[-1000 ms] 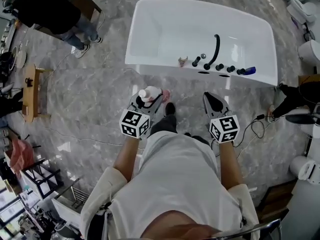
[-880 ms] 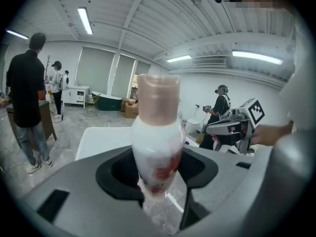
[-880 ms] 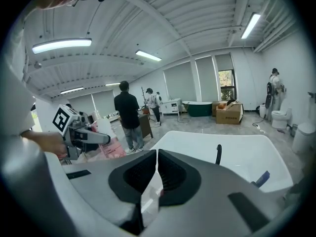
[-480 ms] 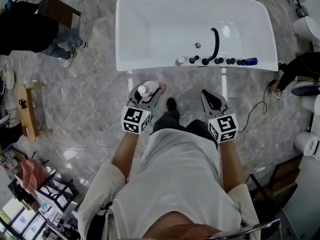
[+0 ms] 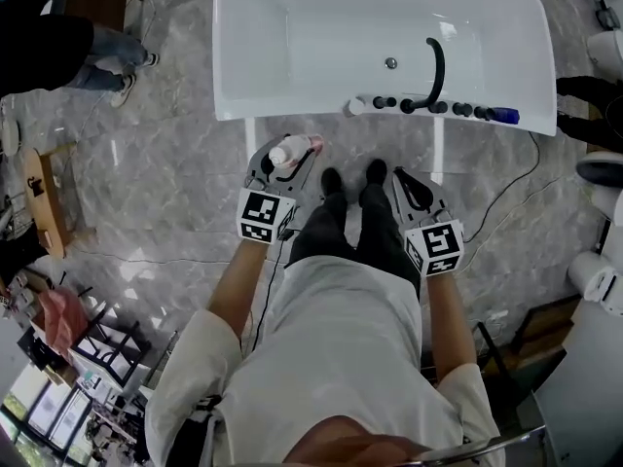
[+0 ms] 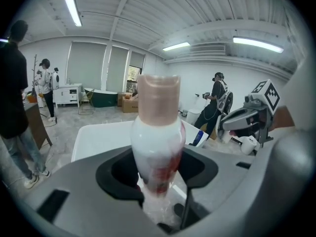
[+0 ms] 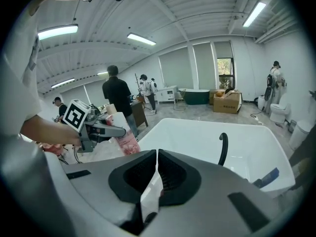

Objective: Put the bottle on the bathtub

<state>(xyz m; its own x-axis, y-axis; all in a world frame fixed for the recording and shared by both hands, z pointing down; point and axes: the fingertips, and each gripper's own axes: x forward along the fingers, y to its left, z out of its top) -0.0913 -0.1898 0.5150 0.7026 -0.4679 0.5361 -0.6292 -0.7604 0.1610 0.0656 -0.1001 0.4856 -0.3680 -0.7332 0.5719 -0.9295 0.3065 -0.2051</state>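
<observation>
Left gripper [image 5: 284, 160] is clamped on one bottle [image 5: 290, 151], held over the floor just short of the bathtub [image 5: 292, 114] rim | right gripper [image 5: 410, 187] is seen with jaws pressed together, nothing held | counted: two grippers, one bottle, one bathtub | bottle: white body, pale pink cap, red print

Bottle [image 5: 289, 151] in left tool [image 5: 283, 166], before bathtub [image 5: 292, 47]; right tool [image 5: 412, 189] alongside

floor [image 5: 175, 193]: grey marble | strip lights [image 6: 73, 11]: on | windows [image 6: 88, 65]: blinds seemingly drawn | walls [image 6: 190, 85]: white
</observation>
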